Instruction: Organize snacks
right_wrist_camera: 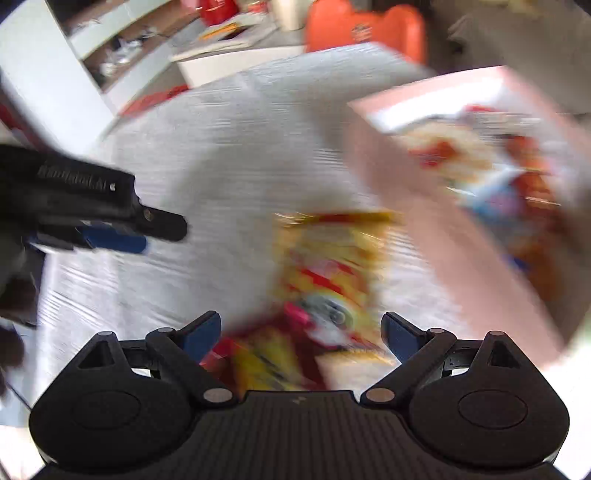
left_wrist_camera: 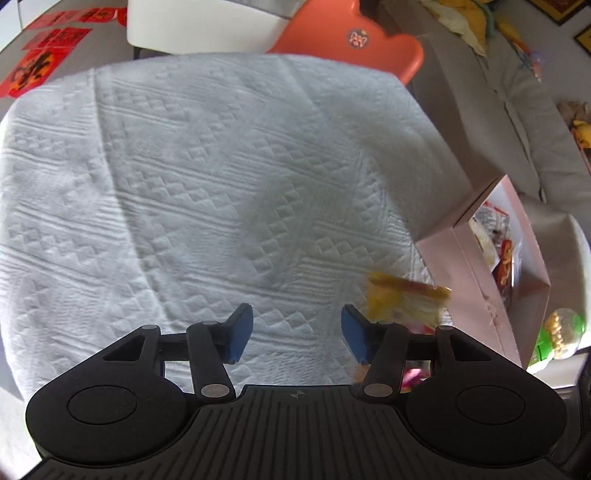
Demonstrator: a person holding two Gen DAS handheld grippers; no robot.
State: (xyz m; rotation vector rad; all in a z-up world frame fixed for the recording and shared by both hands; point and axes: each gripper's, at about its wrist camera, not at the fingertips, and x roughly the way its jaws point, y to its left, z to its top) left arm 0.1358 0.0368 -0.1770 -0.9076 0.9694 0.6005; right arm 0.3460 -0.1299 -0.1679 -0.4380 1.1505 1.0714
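Left wrist view
Left gripper (left_wrist_camera: 295,338): fingers spread, nothing between the blue pads, only white cloth beneath.
White cloth (left_wrist_camera: 192,177): quilted, covering the whole table.
Yellow snack packet (left_wrist_camera: 406,301): blurred, lying on the cloth just right of the right-hand pad, beside the box.
Pink box (left_wrist_camera: 469,280): open, at the cloth's right edge, several snack wrappers inside.
Orange chair (left_wrist_camera: 343,33): beyond the far edge of the table.

Right wrist view
Right gripper (right_wrist_camera: 301,338): fingers spread wide, not pinching; above the packet's near end, contact unclear through blur.
Yellow snack packet (right_wrist_camera: 332,266): red-and-yellow, flat on the cloth, left of the pink box (right_wrist_camera: 417,206).
Left gripper (right_wrist_camera: 122,230): at left, over bare cloth, apart from the packet.
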